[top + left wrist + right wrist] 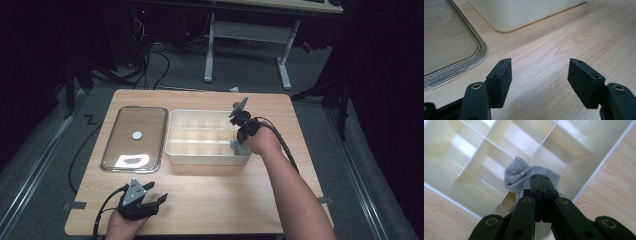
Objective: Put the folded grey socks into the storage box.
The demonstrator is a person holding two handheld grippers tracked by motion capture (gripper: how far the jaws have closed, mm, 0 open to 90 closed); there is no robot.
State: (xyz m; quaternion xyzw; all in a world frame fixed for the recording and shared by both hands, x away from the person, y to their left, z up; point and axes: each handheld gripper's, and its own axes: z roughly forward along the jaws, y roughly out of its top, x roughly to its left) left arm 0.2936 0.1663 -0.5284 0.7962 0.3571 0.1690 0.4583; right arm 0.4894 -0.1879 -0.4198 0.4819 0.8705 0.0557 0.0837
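A crumpled grey sock [520, 175] lies in a corner compartment of the cream divided box [584, 170]. My right gripper [540, 176] points down over that compartment, its pads pressed flat together just above the cloth, and I see no fabric between them. From above, the right gripper [236, 144] hangs over the near right corner of the box [200, 159], where the sock [233, 147] shows as a grey patch. My left gripper [157, 192] rests near the table's front edge. In its own view the left gripper [540, 72] is open over bare wood.
A clear lid [135, 137] with a small white disc [137, 134] on it lies flat to the left of the box; its rim [480, 50] curves past my left jaw. The box's other compartments look empty. A desk frame stands on the floor beyond the table.
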